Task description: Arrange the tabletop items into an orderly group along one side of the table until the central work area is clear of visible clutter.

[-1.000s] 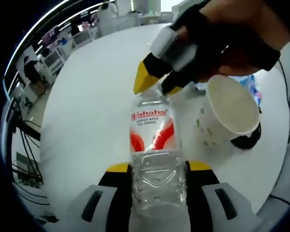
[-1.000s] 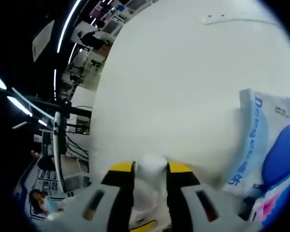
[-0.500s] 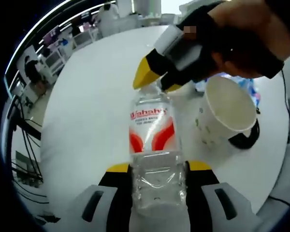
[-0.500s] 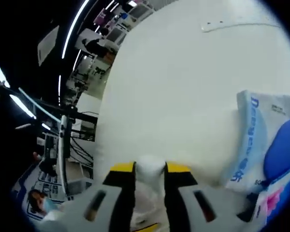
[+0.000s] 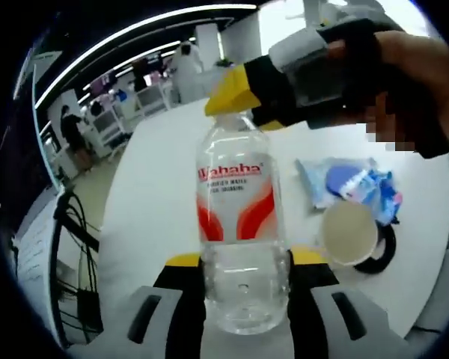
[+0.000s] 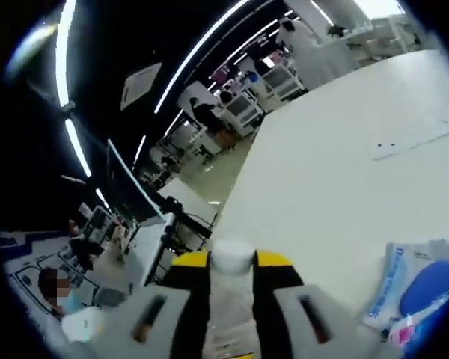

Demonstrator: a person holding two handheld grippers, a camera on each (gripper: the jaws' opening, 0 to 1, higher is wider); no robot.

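Note:
A clear water bottle [image 5: 239, 224] with a red-and-white label stands upright between the jaws of my left gripper [image 5: 243, 263], which is shut on its lower body. My right gripper [image 5: 238, 105], held by a hand, comes in from the upper right with its yellow jaws closed around the bottle's top. In the right gripper view the white cap [image 6: 232, 256] sits pinched between the jaws of my right gripper [image 6: 232, 263], with the bottle [image 6: 228, 318] below it. The bottle is held above the white table [image 5: 157, 194].
A white paper cup [image 5: 348, 233] stands on the table beside a black round object [image 5: 385, 250]. A blue-and-white packet [image 5: 343, 182] lies just beyond it, also seen as the packet [image 6: 419, 288]. A room with desks and people lies past the table edge [image 6: 239, 187].
Both grippers have risen with the bottle and tipped it upright. The cup and packet now look smaller and farther below. Both holds are unchanged.

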